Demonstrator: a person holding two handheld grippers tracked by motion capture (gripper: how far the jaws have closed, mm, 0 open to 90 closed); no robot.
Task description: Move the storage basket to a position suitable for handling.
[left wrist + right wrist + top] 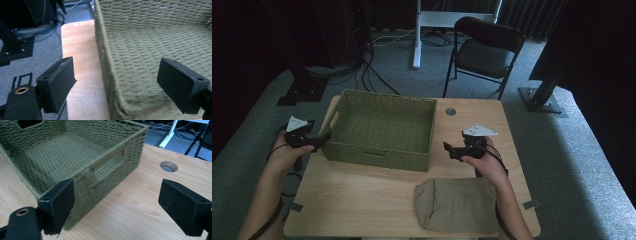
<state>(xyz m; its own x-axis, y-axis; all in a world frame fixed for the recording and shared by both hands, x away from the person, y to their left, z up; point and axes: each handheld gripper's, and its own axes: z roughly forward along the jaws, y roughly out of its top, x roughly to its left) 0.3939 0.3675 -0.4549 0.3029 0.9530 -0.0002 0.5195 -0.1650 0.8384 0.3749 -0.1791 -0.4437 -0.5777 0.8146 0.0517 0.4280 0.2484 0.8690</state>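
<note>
Both grippers flank the green woven basket (382,129) at the counter's (362,200) middle, jaws spread and holding nothing: the left gripper (323,140) straddles its left wall and should close squarely there before the right gripper (448,149), just beside its right wall, bites.

Basket (382,127) sits on table (357,195), folded cloth (456,204) in front, right

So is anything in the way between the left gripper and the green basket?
No. The left gripper is open, and the green basket wall already sits between its jaws, one jaw outside over the table, one inside the basket. Nothing else lies between them.
</note>
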